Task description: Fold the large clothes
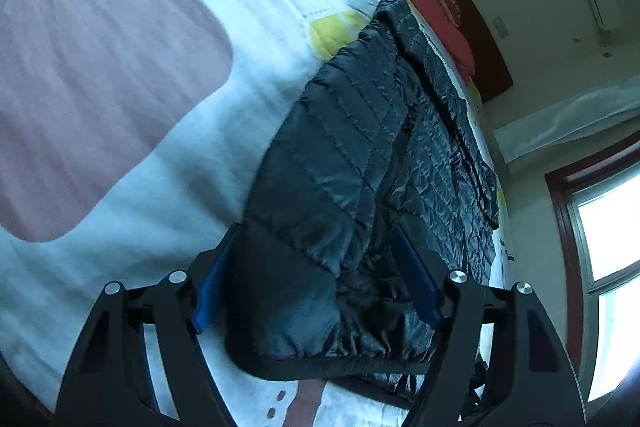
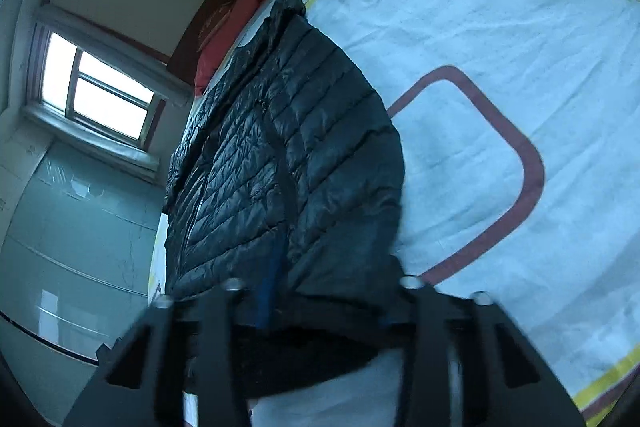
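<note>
From the left wrist view, the jacket (image 1: 384, 155) lies lengthwise on the bed (image 1: 168, 131), its elastic hem nearest the camera and its collar far off toward the red pillow (image 1: 432, 15). The left hand-held gripper (image 1: 316, 275) stands apart, its blue pads straddling the hem corner: the left pad (image 1: 212, 291) sits at the jacket's outer edge, the right one (image 1: 416, 283) rests on the quilted fabric. The jaws have not closed on anything that can be seen. The jacket seems already narrowed, with one side panel laid over the middle, so the step in hand looks like taking hold of the hem for the bottom-to-top fold. The next move calls for closing on the hem, catching all layers, before lifting toward the collar.

From the right wrist view, the same jacket (image 2: 280, 155) runs away from the camera, collar far and hem close under the fingers, on the bed (image 2: 500, 75) near its window-side edge. The right hand-held gripper (image 2: 320, 299) is blurred; one blue pad (image 2: 270, 291) shows against the fabric near the zip line, the other is hidden behind dark cloth, and the fingers appear spread, with the hem between them. Whether they already pinch it I cannot tell for sure. Both grippers are at the hem end, so the lift ought to be made together to keep the fold square.
</note>
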Available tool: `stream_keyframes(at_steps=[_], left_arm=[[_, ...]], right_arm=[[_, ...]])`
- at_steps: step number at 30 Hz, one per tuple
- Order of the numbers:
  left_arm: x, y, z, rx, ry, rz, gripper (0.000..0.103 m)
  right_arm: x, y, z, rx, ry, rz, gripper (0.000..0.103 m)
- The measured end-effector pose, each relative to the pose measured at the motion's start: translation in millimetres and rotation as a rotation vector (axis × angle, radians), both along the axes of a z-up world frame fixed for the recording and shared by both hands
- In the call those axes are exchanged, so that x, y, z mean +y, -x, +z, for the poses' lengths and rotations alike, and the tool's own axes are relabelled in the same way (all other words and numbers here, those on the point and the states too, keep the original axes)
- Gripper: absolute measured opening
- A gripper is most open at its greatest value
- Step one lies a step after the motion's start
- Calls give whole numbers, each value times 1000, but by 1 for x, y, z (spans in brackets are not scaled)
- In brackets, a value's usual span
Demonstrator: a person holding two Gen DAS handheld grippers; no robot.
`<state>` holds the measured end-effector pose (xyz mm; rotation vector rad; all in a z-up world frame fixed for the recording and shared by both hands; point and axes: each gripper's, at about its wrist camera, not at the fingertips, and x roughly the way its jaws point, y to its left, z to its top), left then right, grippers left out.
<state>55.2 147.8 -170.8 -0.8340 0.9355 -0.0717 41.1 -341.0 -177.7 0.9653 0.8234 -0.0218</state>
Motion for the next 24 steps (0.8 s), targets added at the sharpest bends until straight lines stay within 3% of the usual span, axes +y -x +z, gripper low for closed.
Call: stream_keyframes(at_steps=[2,4,7,12,24], left_arm=[[-4,0,1,-8,-18,-7,60],[-3,1,1,-12,-12,-11,40],[5,2,-2,-3,24,7,18],[16,13,13,-75,68,20,12],[26,86,125,-303,49,-115,9]], right_arm=[[0,1,-1,-6,-7,-6,22],[-1,2,1,-21,-11,-10,18],[-2,5,10,-54,-6,-10,14],[2,14,37,-136,18,9,11],[10,82,122,-317,11,81,10]])
